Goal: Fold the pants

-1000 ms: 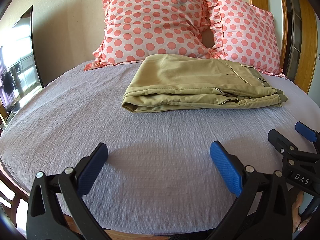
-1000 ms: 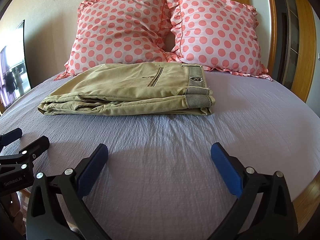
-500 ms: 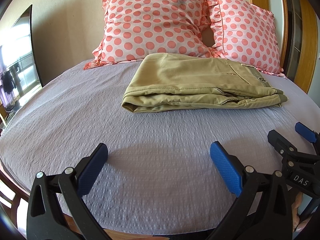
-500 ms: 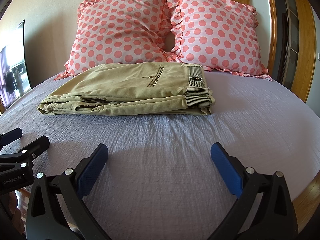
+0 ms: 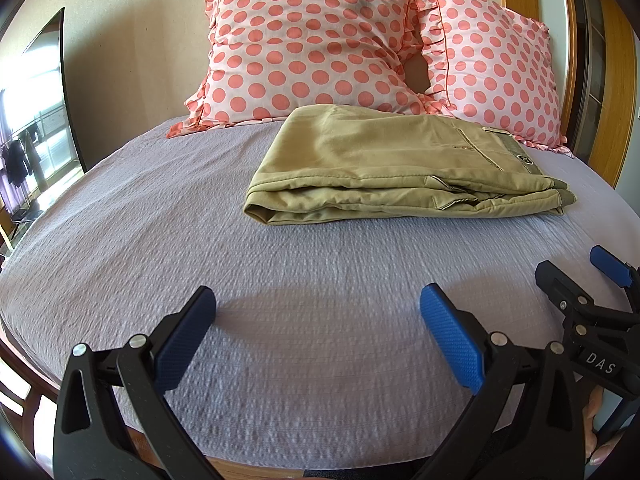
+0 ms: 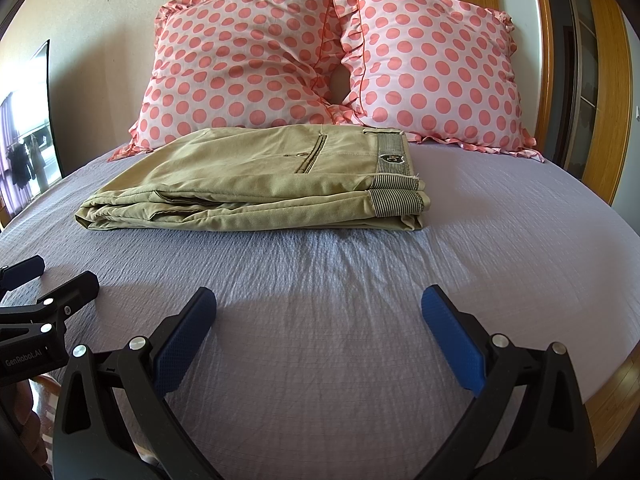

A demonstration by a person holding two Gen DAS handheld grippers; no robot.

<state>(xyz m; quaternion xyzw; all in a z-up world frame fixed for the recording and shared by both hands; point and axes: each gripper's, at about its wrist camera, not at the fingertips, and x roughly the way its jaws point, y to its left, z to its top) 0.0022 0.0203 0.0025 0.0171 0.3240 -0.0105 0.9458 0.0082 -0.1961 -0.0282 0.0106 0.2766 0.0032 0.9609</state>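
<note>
**Pants lie folded on the bed, both grippers wide and empty**

Nearest, the left gripper (image 5: 318,330) hangs over the front of the bed with its blue pads spread wide and nothing between them. The right gripper (image 6: 320,330) sits just beside it on the right, equally wide and empty. Both are well apart from the cloth.

Beyond them runs a bare stretch of the lilac sheet (image 6: 500,248), lightly rippled.

Further back, near the middle of the bed, lie the pants (image 6: 256,184), a tan bundle already doubled into several layers, with the striped waistband (image 6: 394,200) at the right end and the rounded fold at the left end. The task looks essentially finished.

The fabric appears to be a soft, light cotton twill: limp, not slippery, and likely to sag and spill its layers if lifted by one corner. A safer hold would be a pinch through all layers at each short end, waistband on the right, fold on the left.

Farthest, two polka-dot pillows (image 5: 316,44) lean against the wall, just behind the pants.
</note>
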